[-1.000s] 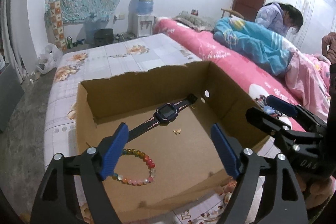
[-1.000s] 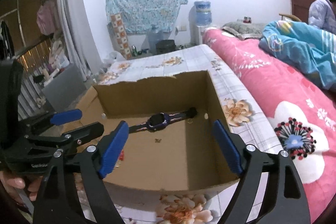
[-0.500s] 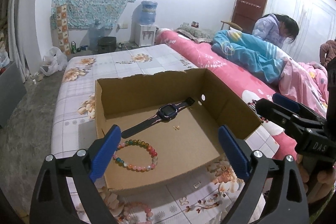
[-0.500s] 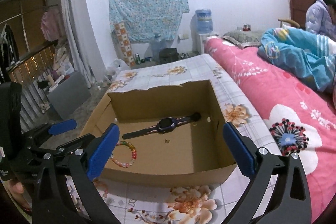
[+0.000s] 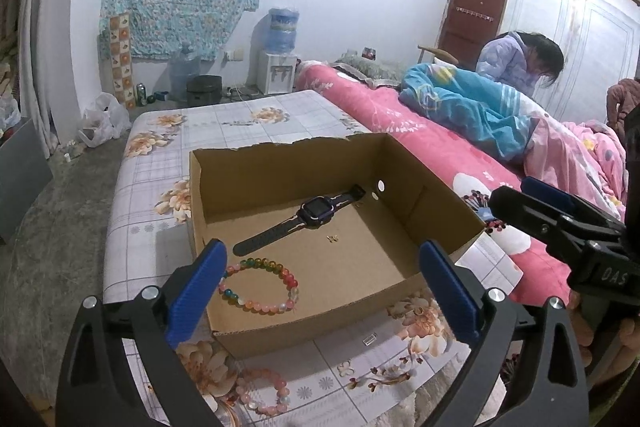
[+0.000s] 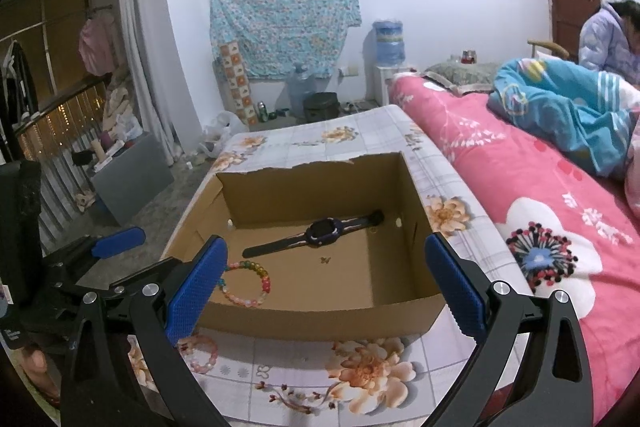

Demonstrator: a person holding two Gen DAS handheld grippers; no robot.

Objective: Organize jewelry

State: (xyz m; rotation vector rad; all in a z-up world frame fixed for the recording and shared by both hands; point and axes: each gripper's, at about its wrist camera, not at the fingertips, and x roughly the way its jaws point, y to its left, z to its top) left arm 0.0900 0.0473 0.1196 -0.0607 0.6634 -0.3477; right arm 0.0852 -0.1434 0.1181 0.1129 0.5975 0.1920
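In the cardboard box [image 5: 404, 291] a bead bracelet [image 5: 258, 286] lies before a watch [image 5: 301, 219]; another bracelet [image 5: 262, 391] lies outside.

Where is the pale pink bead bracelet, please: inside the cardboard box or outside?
Outside: the pale pink bead bracelet lies on the floral sheet before the open cardboard box.

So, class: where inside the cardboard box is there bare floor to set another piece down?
The box's right half is bare, between the tiny gold charm and right wall. The left side is crowded: watch lies diagonally, beaded bracelet fills the near-left corner.

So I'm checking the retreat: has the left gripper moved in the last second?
Yes. The left gripper has backed away from the cardboard box, whose front edge now shows; its empty jaws have just been opening.
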